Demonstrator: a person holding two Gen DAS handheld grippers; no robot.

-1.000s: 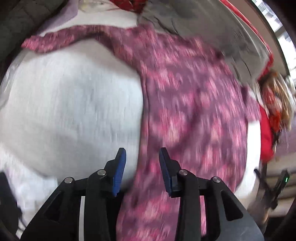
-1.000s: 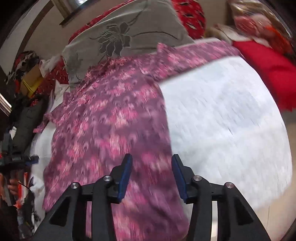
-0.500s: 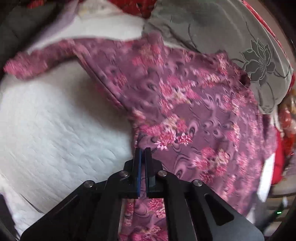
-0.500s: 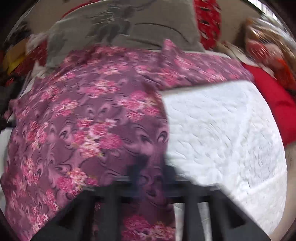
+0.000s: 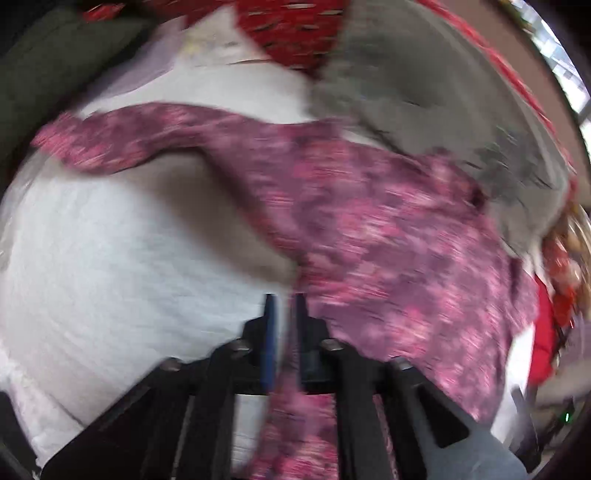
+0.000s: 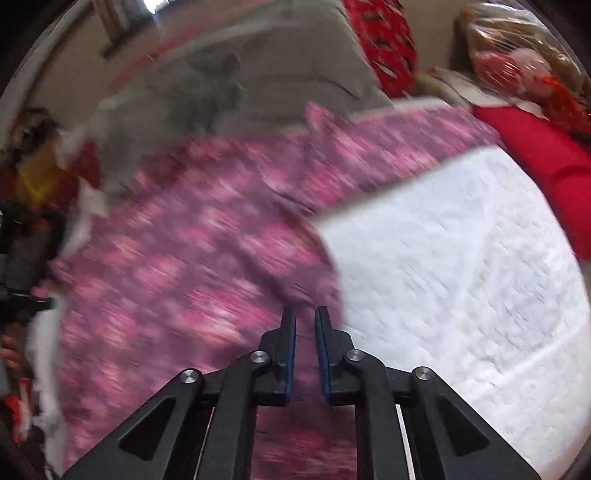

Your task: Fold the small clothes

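Note:
A purple garment with pink flowers (image 5: 388,240) lies spread on a white quilted bed (image 5: 110,258). One sleeve (image 5: 110,140) stretches to the far left. My left gripper (image 5: 283,299) is at the garment's left edge, which stands lifted off the quilt with a shadow under it. Its jaws are opening, a narrow gap shows, and cloth runs between and below them. In the right wrist view the garment (image 6: 184,258) fills the left half. My right gripper (image 6: 304,312) is at its right edge, jaws opening a little with cloth between them. Both views are blurred.
A grey pillow with a flower print (image 5: 424,92) (image 6: 258,74) lies beyond the garment. A red patterned cushion (image 6: 388,33) and a red cloth (image 6: 546,162) sit at the far right of the bed (image 6: 461,258). Dark bedding (image 5: 44,74) borders the left side.
Both grippers stood wide open a second ago, then shut on the garment's side edges. Their jaws have now parted slightly. The left edge has risen off the quilt.

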